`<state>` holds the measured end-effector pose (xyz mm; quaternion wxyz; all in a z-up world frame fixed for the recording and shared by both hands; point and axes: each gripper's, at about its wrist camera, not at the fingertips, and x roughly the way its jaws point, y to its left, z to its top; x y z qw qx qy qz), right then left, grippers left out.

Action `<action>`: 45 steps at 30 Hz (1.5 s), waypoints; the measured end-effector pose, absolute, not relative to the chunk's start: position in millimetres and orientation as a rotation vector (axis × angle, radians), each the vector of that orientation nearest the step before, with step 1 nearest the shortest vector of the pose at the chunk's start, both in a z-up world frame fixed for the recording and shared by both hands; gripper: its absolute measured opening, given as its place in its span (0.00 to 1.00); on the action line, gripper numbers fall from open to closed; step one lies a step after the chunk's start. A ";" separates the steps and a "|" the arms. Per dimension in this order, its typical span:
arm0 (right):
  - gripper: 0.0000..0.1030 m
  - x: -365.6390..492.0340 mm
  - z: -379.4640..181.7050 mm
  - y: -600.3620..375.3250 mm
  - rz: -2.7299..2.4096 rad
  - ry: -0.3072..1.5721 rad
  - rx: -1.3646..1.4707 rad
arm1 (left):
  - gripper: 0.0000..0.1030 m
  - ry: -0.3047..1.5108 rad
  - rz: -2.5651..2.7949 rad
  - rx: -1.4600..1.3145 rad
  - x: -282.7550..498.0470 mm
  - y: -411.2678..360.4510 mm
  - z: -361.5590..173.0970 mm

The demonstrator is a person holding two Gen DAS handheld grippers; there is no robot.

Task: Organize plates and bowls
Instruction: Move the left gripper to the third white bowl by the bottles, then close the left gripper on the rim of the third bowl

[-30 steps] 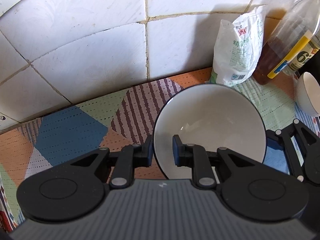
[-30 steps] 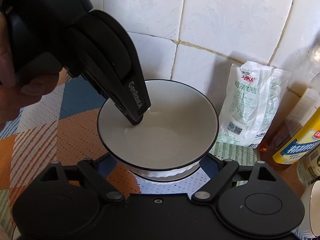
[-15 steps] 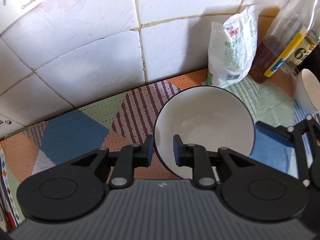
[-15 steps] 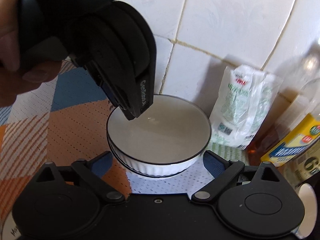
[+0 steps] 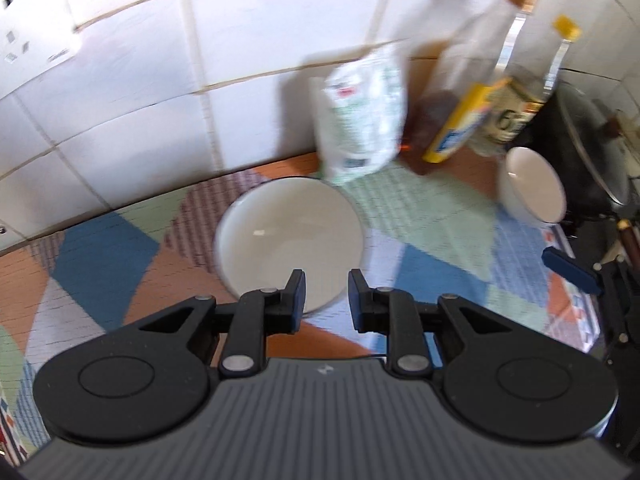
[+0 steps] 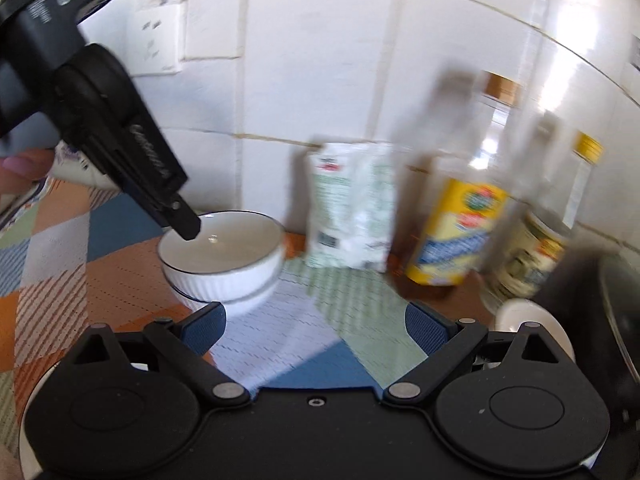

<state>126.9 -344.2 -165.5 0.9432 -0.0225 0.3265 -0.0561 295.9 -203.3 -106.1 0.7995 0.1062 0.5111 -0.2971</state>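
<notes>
Two white black-rimmed bowls (image 6: 224, 256) sit nested on the patterned mat near the tiled wall; the top bowl (image 5: 290, 240) also shows in the left wrist view. My left gripper (image 5: 326, 300) is open and empty, hovering just above the stack's near rim; it shows from the side in the right wrist view (image 6: 184, 226). My right gripper (image 6: 316, 328) is wide open and empty, to the right of the stack. A smaller white bowl (image 5: 534, 184) sits to the right; its edge shows by my right gripper (image 6: 516, 316).
A white-green bag (image 5: 360, 128) leans on the wall behind the stack. Bottles with yellow labels (image 6: 456, 232) stand right of it, and a dark pot (image 5: 588, 152) sits at far right. A wall socket (image 6: 156, 38) is up left.
My left gripper has let go of the top bowl, opened and pulled back and up. My right gripper has drawn back and swung right. Both views are motion-blurred.
</notes>
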 end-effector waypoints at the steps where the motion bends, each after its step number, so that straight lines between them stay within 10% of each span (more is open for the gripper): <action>1: 0.95 120.1 -163.9 -350.4 -0.128 0.663 -0.031 | 0.22 1.094 -0.648 0.231 290.7 -208.5 -103.9; 45: 0.96 111.7 -278.6 -549.5 -0.221 0.651 0.108 | 0.38 1.120 -0.593 0.261 259.0 -480.1 -196.0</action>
